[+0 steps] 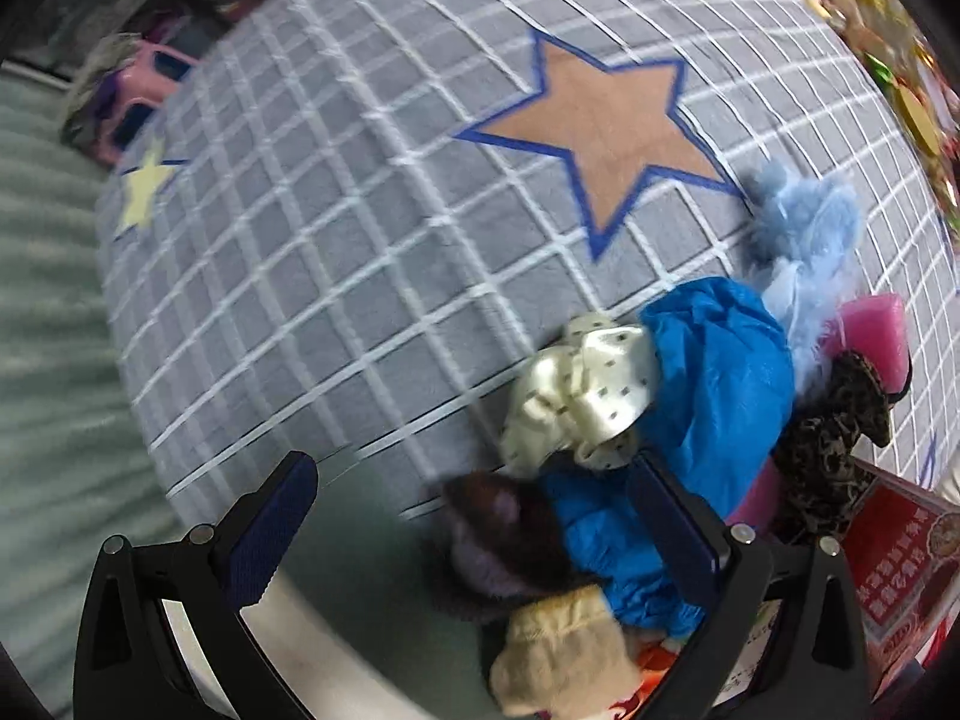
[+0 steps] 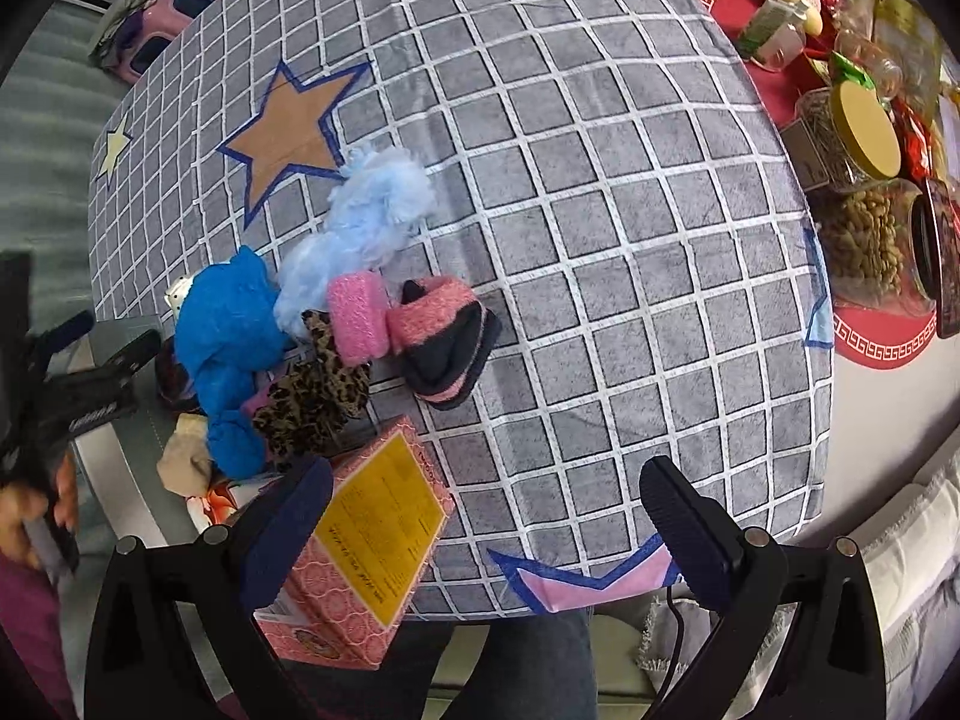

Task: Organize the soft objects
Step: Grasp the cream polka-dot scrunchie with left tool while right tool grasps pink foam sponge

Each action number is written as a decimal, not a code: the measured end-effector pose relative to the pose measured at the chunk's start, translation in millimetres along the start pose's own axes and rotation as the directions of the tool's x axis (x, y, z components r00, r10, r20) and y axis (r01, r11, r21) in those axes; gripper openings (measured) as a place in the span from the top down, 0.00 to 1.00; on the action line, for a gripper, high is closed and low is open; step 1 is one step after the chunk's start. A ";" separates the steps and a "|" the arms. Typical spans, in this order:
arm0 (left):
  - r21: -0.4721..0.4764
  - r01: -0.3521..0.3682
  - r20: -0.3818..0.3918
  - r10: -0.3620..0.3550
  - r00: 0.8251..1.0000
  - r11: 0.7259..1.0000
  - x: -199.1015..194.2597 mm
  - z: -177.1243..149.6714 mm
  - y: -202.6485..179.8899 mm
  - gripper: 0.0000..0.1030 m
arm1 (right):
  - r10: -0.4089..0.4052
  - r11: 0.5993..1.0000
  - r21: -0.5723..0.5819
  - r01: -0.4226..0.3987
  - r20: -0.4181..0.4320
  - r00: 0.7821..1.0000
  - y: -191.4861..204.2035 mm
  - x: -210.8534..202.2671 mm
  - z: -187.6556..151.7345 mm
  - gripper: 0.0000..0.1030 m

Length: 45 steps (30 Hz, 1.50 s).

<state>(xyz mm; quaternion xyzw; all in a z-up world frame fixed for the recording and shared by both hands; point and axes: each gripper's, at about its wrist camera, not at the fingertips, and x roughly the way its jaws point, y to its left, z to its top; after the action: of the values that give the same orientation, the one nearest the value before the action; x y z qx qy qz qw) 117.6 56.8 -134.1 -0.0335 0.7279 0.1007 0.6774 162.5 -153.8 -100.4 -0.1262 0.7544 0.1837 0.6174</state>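
Note:
A heap of soft things lies at the left edge of the checked table point(image 2: 600, 240). It holds a bright blue cloth point(image 2: 228, 324), a pale blue fluffy piece point(image 2: 366, 210), a pink sponge point(image 2: 357, 315), a pink-and-black sock point(image 2: 444, 342), a leopard scrunchie point(image 2: 312, 390) and a beige sock point(image 2: 186, 462). My left gripper point(image 1: 480, 516) is open, with a dark fuzzy item point(image 1: 504, 534) and the blue cloth point(image 1: 708, 390) between its fingers and a cream dotted scrunchie point(image 1: 576, 396) just ahead. My right gripper point(image 2: 489, 534) hangs open over the front edge.
A pink carton point(image 2: 366, 546) with a yellow label lies beside the right gripper's left finger. Jars and snack packets point(image 2: 864, 180) crowd a red mat at the right. A pink toy car point(image 2: 162, 24) sits beyond the far left. A hand point(image 2: 30, 510) holds the left gripper point(image 2: 111, 339).

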 end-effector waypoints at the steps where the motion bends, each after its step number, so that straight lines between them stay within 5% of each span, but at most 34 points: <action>1: 0.009 0.011 -0.013 -0.011 1.000 1.000 4.6 3.1 -2.6 0.01 | 0.010 1.000 0.002 -0.010 0.001 1.000 -1.4 1.0 -0.4 0.00; 13: 0.022 0.046 -0.131 -0.043 0.990 0.999 56.9 15.8 -26.8 0.27 | 0.052 0.998 0.034 -0.051 -0.022 0.998 -15.4 37.5 23.3 0.00; 18: -0.051 0.165 -0.118 -0.170 0.978 0.985 67.6 18.4 -27.7 0.66 | 0.159 0.987 0.021 -0.159 0.002 0.987 -5.5 39.4 34.7 0.00; 26: -0.140 0.160 -0.041 -0.167 0.985 0.977 57.7 -3.0 -6.0 0.76 | 0.242 0.967 -0.082 -0.242 -0.010 0.970 35.1 48.0 54.9 0.00; 28: -0.175 0.163 -0.021 -0.169 0.985 0.971 56.1 -7.5 0.7 0.76 | 0.239 0.964 -0.116 -0.241 -0.027 0.971 45.4 54.8 57.9 0.11; 32: -0.220 0.154 0.018 -0.154 0.988 0.963 45.7 -15.9 19.8 0.76 | 0.189 0.970 -0.141 -0.200 -0.086 0.978 57.6 75.2 58.8 0.62; 39: -0.285 0.155 0.131 -0.122 0.984 0.946 6.5 -31.8 56.4 0.76 | 0.270 0.959 -0.082 -0.270 -0.011 0.963 37.5 53.0 58.9 0.78; 45: -0.280 0.145 0.211 -0.086 0.974 0.949 -37.1 -37.5 71.3 0.76 | 0.312 0.949 -0.062 -0.308 0.066 0.948 23.7 22.6 62.5 0.78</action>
<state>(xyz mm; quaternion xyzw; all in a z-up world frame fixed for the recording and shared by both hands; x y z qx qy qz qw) 70.6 116.1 -87.7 -0.1662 0.6311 0.1705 0.7382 203.2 -104.6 -130.3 -0.0148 0.7361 0.3023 0.6055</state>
